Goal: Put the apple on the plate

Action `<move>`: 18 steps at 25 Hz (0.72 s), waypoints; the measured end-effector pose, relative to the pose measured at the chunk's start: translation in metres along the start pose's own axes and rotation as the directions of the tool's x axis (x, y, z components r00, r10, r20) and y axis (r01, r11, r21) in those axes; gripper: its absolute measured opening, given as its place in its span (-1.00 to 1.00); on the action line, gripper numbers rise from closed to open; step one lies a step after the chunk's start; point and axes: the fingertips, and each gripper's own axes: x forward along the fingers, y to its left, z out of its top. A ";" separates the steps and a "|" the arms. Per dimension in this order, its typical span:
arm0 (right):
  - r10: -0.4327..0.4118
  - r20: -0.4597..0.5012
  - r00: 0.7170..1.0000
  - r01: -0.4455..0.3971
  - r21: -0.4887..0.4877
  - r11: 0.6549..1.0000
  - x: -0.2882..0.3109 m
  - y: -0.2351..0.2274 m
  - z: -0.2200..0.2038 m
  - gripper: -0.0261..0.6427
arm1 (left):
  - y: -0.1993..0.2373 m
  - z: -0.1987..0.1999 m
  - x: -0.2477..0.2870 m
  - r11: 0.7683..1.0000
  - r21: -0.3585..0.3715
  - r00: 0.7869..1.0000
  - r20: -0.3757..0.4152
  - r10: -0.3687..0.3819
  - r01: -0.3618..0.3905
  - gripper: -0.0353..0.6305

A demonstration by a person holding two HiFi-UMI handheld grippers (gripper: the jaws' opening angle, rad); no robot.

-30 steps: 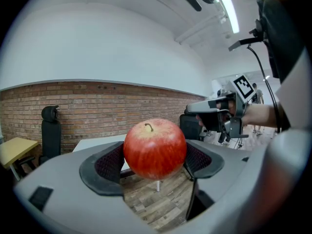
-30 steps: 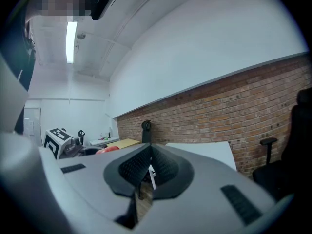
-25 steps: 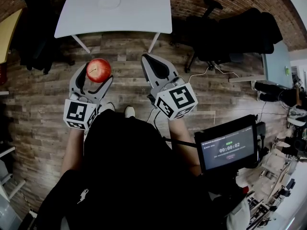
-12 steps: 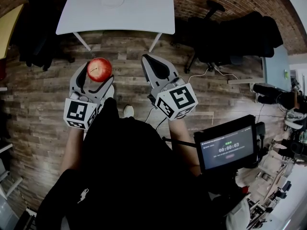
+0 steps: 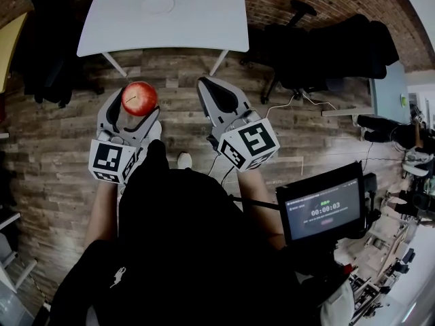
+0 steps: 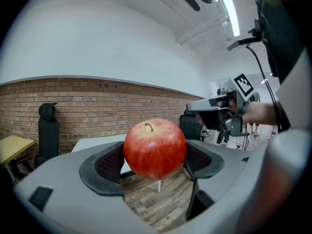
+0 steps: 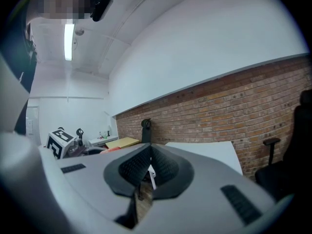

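A red apple (image 5: pixel 139 98) sits clamped between the jaws of my left gripper (image 5: pixel 134 109), held over the wooden floor; in the left gripper view the apple (image 6: pixel 155 149) fills the gap between the black pads (image 6: pixel 110 163). My right gripper (image 5: pixel 216 95) hangs beside it, shut and empty, its pads (image 7: pixel 136 167) pressed together. A white plate (image 5: pixel 158 4) lies on the white table (image 5: pixel 204 19) ahead, well beyond both grippers.
Black office chairs (image 5: pixel 319 43) stand to the right of the table. A yellow table (image 5: pixel 12 39) shows at the far left. A screen (image 5: pixel 322 210) hangs at my right side. The floor (image 5: pixel 54 148) is wood plank.
The view has shifted slightly; both grippers and the apple keep the same pose relative to me. The table sits about as far off as before.
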 end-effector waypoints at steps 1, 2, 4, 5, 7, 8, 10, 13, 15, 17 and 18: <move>-0.003 -0.003 1.000 0.003 0.001 1.000 0.003 -0.001 0.000 -0.91 | 0.003 0.000 0.003 1.000 -0.001 1.000 -0.002 -0.003 0.003 0.29; -0.008 -0.006 1.000 0.008 0.003 1.000 0.006 -0.005 -0.001 -0.91 | 0.006 0.000 0.007 1.000 0.000 1.000 -0.004 -0.007 0.007 0.29; -0.020 -0.012 1.000 0.020 0.013 1.000 0.016 -0.017 -0.006 -0.91 | 0.012 -0.004 0.021 1.000 -0.001 1.000 -0.012 -0.018 0.018 0.29; -0.025 -0.015 1.000 0.025 0.018 1.000 0.022 -0.025 -0.010 -0.91 | 0.016 -0.008 0.030 1.000 -0.003 1.000 -0.017 -0.024 0.024 0.29; -0.031 -0.020 0.999 0.032 0.024 0.999 0.036 -0.039 -0.016 -0.91 | 0.025 -0.014 0.047 0.999 -0.005 0.999 -0.024 -0.033 0.032 0.29; -0.033 -0.020 0.999 0.033 0.023 0.999 0.042 -0.042 -0.016 -0.91 | 0.031 -0.013 0.051 0.999 -0.004 0.999 -0.024 -0.035 0.035 0.29; -0.036 -0.018 0.999 0.036 0.015 0.999 0.052 -0.041 -0.010 -0.91 | 0.042 -0.008 0.053 0.999 0.001 0.999 -0.017 -0.036 0.036 0.29; -0.041 -0.014 0.999 0.041 -0.004 0.999 0.068 -0.036 0.002 -0.91 | 0.062 0.002 0.054 0.999 0.002 0.999 -0.006 -0.037 0.037 0.29; -0.045 -0.009 0.999 0.045 -0.014 0.999 0.078 -0.035 0.010 -0.91 | 0.073 0.006 0.057 0.999 0.004 0.999 0.001 -0.044 0.044 0.29; -0.053 -0.005 0.999 0.053 -0.020 0.998 0.088 -0.035 0.016 -0.91 | 0.082 0.011 0.061 0.998 0.006 0.998 0.006 -0.056 0.056 0.29; -0.058 -0.004 0.998 0.058 -0.022 0.998 0.092 -0.036 0.019 -0.91 | 0.086 0.013 0.063 0.998 0.007 0.998 0.009 -0.063 0.063 0.29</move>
